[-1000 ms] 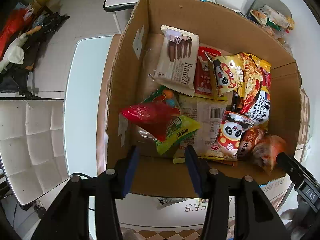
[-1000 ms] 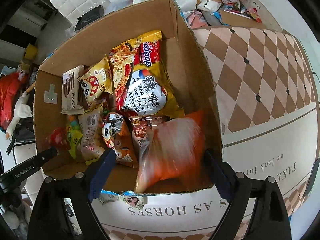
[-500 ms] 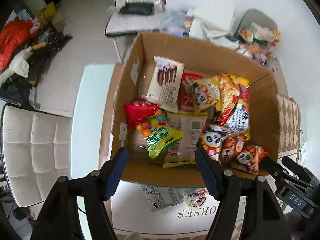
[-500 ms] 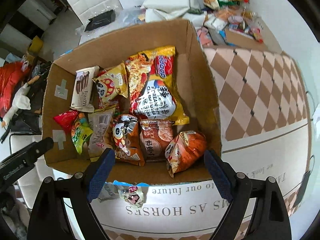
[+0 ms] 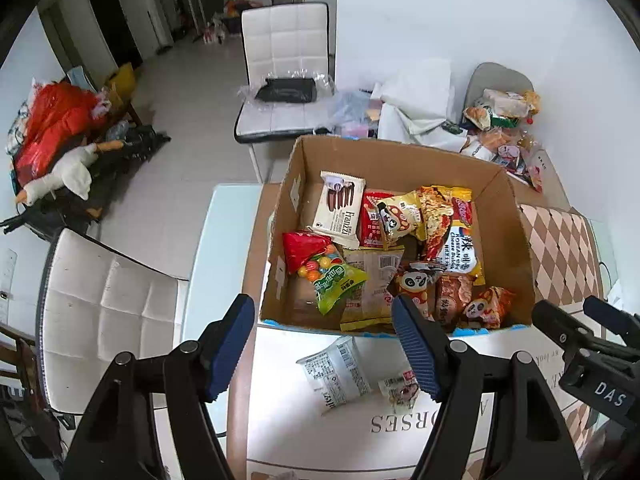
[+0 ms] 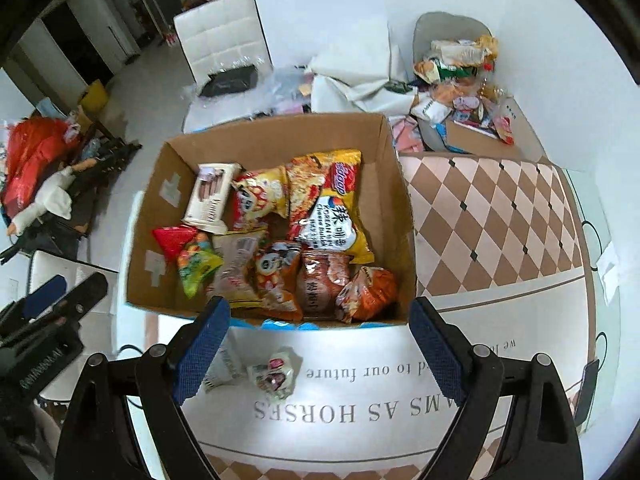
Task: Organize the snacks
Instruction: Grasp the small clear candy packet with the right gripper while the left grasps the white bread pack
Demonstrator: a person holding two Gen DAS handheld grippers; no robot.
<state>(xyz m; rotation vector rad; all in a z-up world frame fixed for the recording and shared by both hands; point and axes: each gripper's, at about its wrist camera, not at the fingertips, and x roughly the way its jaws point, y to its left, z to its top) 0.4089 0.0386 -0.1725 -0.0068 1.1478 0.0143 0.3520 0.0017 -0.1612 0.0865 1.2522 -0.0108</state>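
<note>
We find a table (image 5: 460, 424) under a printed cloth bearing a cardboard box (image 5: 516, 240) full of snack packets. Inside it, a yellow noodle bag (image 6: 336, 208) lies toward the far wall, a white wafer pack (image 5: 340, 208) leans at the far left, and an orange panda packet (image 6: 368, 292) sits in the near right corner. Outside, just before the near wall, a white packet (image 5: 340, 372) and a small wrapped sweet (image 6: 276, 376) lie on the cloth. The left gripper (image 5: 324, 352) hangs above them, jaws apart and empty. The right gripper (image 6: 320, 348) is spread wide, empty, over the sweet.
</note>
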